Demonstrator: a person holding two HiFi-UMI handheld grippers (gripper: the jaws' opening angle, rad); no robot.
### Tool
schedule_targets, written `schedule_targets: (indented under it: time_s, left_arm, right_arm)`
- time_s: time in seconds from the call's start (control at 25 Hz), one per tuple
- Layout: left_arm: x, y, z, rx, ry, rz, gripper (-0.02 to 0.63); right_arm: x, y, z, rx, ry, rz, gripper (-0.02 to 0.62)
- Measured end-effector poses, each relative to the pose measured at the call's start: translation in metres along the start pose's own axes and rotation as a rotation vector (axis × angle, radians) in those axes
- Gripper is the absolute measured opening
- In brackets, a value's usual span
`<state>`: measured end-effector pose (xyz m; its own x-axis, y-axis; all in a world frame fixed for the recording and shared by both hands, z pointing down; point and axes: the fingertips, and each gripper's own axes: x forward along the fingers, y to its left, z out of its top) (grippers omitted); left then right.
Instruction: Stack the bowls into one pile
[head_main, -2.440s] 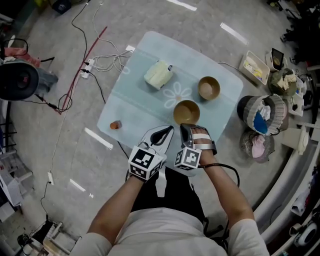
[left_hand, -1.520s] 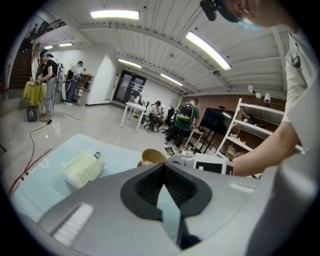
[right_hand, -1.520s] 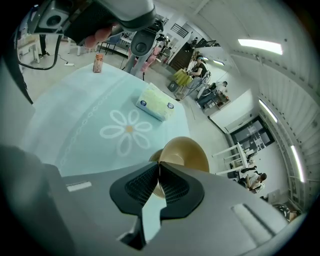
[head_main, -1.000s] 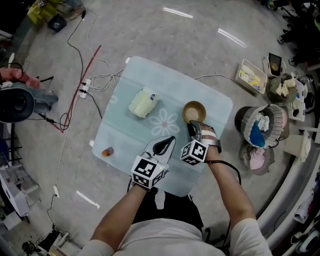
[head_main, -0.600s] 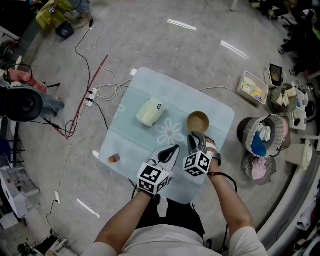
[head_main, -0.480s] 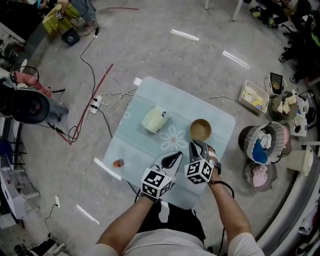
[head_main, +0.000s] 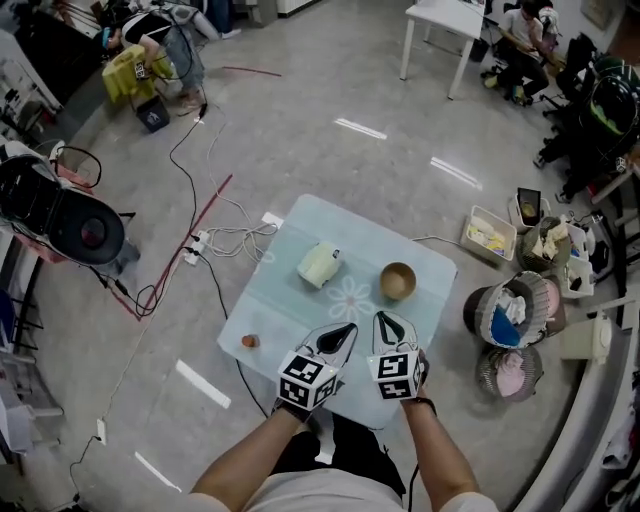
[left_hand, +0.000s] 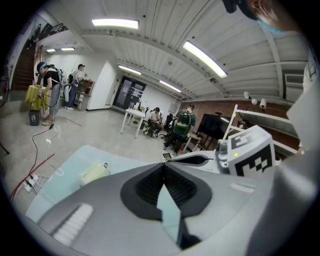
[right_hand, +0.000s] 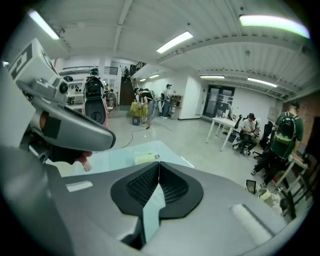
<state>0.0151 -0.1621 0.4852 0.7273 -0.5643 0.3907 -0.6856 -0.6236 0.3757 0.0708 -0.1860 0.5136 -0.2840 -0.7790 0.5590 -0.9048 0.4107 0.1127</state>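
I see one round brown bowl (head_main: 397, 281), mouth up, on the right side of the pale blue surface (head_main: 285, 305). My left tool (head_main: 343, 335) and right tool (head_main: 385, 325) are both clenched on nothing, just short of it.

Wood-like brown bowl (head_main: 398, 281), smooth pale table cover (head_main: 288, 302) — glossy grey floor (head_main: 330, 90)

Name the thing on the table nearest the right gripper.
The brown bowl, just beyond the right gripper; the pale bundle and small orange thing lie further left.
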Motion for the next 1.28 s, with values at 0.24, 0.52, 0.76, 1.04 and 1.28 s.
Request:
schedule_targets:
  time_s: [0.24,0.52,0.76,1.04,1.28]
  left_arm:
    - [-0.050,-0.020,0.016,0.033,-0.035,-0.023,0.006]
    - [-0.106,-0.035,0.037,0.059,-0.071,-0.045,0.006]
    - [-0.147,-0.047,0.061,0.072,-0.111,-0.071,0.006]
    - [-0.184,-0.064,0.098,0.113,-0.182,-0.095,0.006]
    - [-0.205,-0.073,0.120,0.166,-0.241,-0.077,0.006]
  right_arm:
    - [-0.051,0.020,0.044,0.087,-0.091,-0.040,0.011]
    - [-0.109,0.045,0.089,0.163,-0.204,-0.069,0.011]
    - [-0.148,0.068,0.124,0.194,-0.278,-0.079,0.011]
    - [-0.184,0.083,0.161,0.184,-0.361,-0.097,0.010]
    - [-0.207,0.095,0.181,0.163,-0.412,-0.103,0.009]
